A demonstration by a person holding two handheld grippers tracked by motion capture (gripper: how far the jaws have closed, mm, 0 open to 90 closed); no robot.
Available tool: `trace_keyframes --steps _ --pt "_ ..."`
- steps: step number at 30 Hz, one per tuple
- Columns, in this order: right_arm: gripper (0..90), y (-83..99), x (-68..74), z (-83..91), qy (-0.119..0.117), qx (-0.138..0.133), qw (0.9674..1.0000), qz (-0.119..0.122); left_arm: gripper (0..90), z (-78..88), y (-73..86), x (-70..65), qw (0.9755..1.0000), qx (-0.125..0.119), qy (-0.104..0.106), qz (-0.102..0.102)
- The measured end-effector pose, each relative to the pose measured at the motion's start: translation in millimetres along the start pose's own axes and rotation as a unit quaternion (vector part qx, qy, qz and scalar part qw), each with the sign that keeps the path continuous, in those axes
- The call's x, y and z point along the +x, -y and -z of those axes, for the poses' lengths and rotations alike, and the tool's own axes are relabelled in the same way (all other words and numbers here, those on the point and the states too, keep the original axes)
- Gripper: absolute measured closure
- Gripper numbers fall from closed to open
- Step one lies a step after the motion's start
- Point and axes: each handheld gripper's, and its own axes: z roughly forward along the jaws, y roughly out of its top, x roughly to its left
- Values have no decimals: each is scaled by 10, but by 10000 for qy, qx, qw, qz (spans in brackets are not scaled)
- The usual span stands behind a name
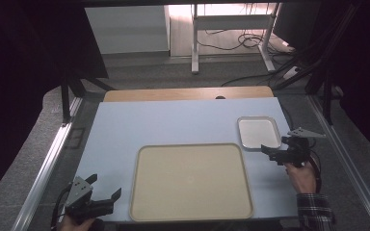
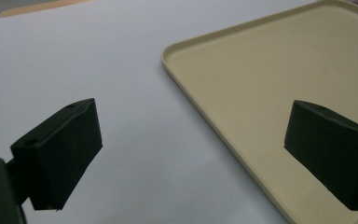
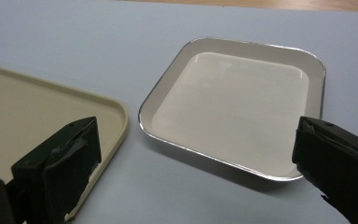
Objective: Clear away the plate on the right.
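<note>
Two containers lie on the pale blue tabletop (image 1: 173,122), both holding nothing.

Item 1: large beige tray (image 1: 191,181), rectangular with rounded corners and a low raised rim, at the near centre of the tabletop, its near edge close to the tabletop's near edge. Its flat floor is bare. In the left gripper view the tray's (image 2: 279,88) left rim runs between the two jaws; in the right gripper view a corner of it (image 3: 37,116) lies left of the smaller tray.

Item 2: small white tray (image 1: 258,132) with a shiny metal rim, squarish, beyond the beige tray's far right corner, close to it but apart. Its glossy floor (image 3: 242,107) is bare.

Item 3: left tool (image 1: 107,188), held in a hand (image 1: 74,224) at the near left corner, jaws spread wide, nothing between them, just left of the beige tray.

Item 4: right tool (image 1: 273,146), held in a hand (image 1: 302,175) with a plaid sleeve (image 1: 314,209), jaws spread wide and holding nothing, over the small tray's near right corner.
</note>
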Motion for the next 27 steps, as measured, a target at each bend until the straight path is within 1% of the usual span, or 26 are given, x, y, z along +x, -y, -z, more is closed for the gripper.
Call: trace_keyframes --steps 7,11,13,14,15,16,17,18,19,22,24,27 --pt "12 -46 -57 -45 42 87 9999 -74 37 0 0 1 10000 2 -5 3" --pt "12 -76 -112 -112 151 199 9996 -105 37 -2 -1 0 10000 6 -10 3" --pt "12 -79 -120 -123 180 203 9996 -108 37 -2 -1 0 10000 8 -9 5" --pt "12 -91 -150 -148 209 229 9994 -145 37 -2 -1 2 10000 7 -11 7" --pt "12 -91 -150 -148 209 229 9994 -145 37 -2 -1 2 10000 7 -11 7" --pt "12 -94 -181 -175 164 220 9994 -219 37 -2 -1 2 10000 8 -10 10" --pt "12 -94 -181 -175 164 220 9994 -219 37 -2 -1 2 10000 8 -10 10" --pt "12 -94 -207 -205 224 292 9991 -197 37 -2 -1 3 10000 8 -10 13" --pt "12 -94 -207 -205 224 292 9991 -197 37 -2 -1 3 10000 8 -10 13" --pt "12 -100 -269 -251 240 282 9988 -326 37 -2 -1 2 10000 8 -12 16" --pt "12 -109 -294 -266 277 284 9985 -369 37 -3 -1 1 10000 12 -14 9" --pt "14 -124 -336 -296 315 362 9981 -388 37 -3 -1 2 10000 11 -13 11"
